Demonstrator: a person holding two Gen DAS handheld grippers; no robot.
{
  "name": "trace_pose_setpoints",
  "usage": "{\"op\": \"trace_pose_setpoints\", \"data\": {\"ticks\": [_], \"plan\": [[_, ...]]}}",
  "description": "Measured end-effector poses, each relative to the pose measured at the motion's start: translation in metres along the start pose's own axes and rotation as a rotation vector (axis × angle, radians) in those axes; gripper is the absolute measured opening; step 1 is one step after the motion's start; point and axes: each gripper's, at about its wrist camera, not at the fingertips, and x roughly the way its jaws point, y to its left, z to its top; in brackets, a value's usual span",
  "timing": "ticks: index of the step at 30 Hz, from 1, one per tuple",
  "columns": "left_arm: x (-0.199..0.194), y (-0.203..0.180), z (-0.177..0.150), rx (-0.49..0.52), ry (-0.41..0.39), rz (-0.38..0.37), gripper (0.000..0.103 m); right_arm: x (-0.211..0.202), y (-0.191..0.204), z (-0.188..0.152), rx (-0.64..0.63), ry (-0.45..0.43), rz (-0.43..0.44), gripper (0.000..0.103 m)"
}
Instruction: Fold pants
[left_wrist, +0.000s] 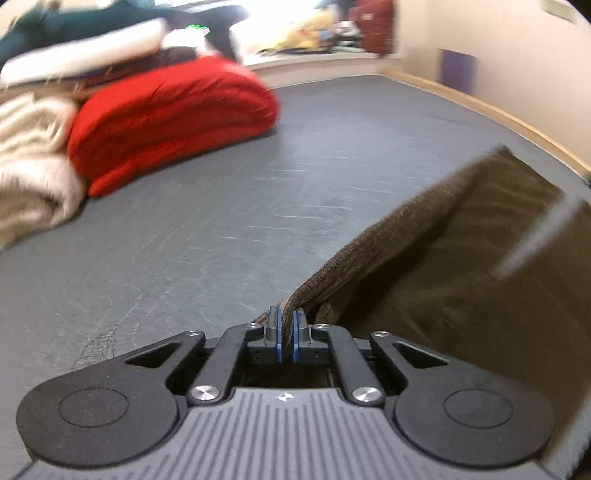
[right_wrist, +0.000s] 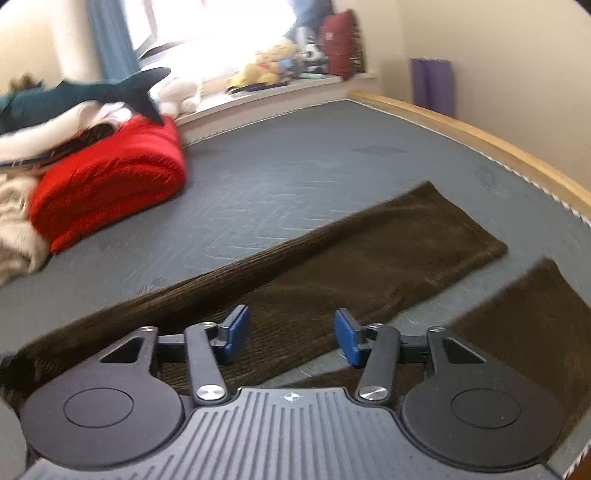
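Observation:
Dark brown corduroy pants (right_wrist: 332, 266) lie on a grey mattress (right_wrist: 295, 166), one leg stretched flat toward the right, the second leg (right_wrist: 524, 325) beside it at the lower right. In the left wrist view my left gripper (left_wrist: 287, 332) is shut on an edge of the pants (left_wrist: 461, 258), and the cloth rises from the bed in a taut fold toward the blue pads (left_wrist: 297, 339). My right gripper (right_wrist: 291, 332) hovers over the near part of the flat leg with its blue pads apart and nothing pressed between them.
A folded red blanket (right_wrist: 110, 184) and a cream fleece throw (right_wrist: 14, 229) sit at the left of the bed, with a plush shark (right_wrist: 92, 92) and pillows on top. A wooden bed rail (right_wrist: 480, 136) runs along the right. A windowsill (right_wrist: 280, 88) holds plush toys.

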Motion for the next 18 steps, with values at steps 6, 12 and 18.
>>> {"op": "trace_pose_setpoints", "data": {"ticks": [6,12,18], "plan": [[-0.085,-0.061,-0.062,0.149,0.009,-0.064,0.004,-0.025,-0.026,-0.02,0.087,-0.017,0.013,0.023],[-0.086,-0.092,-0.116,0.26,0.175,-0.131,0.004,-0.035,-0.051,-0.031,0.094,-0.008,0.0,0.024],[-0.089,-0.056,-0.101,0.036,0.121,-0.158,0.01,-0.022,-0.084,-0.044,0.137,0.015,-0.023,0.024]]}}
